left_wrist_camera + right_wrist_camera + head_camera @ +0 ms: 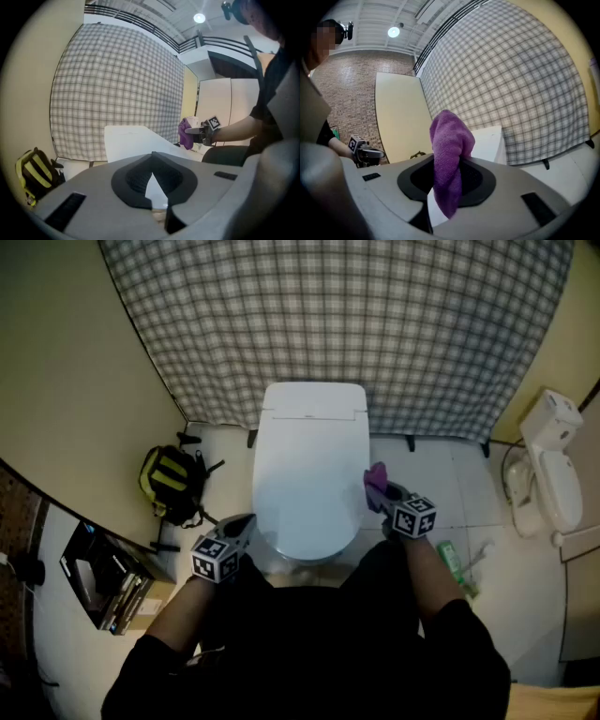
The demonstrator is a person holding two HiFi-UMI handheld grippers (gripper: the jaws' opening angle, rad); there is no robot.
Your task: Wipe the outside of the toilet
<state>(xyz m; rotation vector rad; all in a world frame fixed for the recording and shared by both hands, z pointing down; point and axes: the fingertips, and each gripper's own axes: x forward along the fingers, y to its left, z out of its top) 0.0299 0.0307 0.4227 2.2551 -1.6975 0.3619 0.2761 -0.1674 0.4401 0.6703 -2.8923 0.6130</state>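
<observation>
The white toilet (309,474) stands with its lid down in front of a checked wall. A purple cloth (376,482) is pressed against the toilet's right side, and my right gripper (386,495) is shut on it. In the right gripper view the cloth (449,154) hangs folded between the jaws, with the toilet (490,143) behind it. My left gripper (236,532) hovers by the toilet's front left side, its jaws together and holding nothing. In the left gripper view the toilet lid (129,143) lies ahead, and the right gripper (199,133) with the cloth (186,133) is beyond it.
A yellow and black backpack (171,482) lies on the floor left of the toilet. A green bottle (450,561) lies on the floor at the right, near a white fixture (551,465). A dark box (103,577) sits at the lower left. The checked wall (347,324) closes the back.
</observation>
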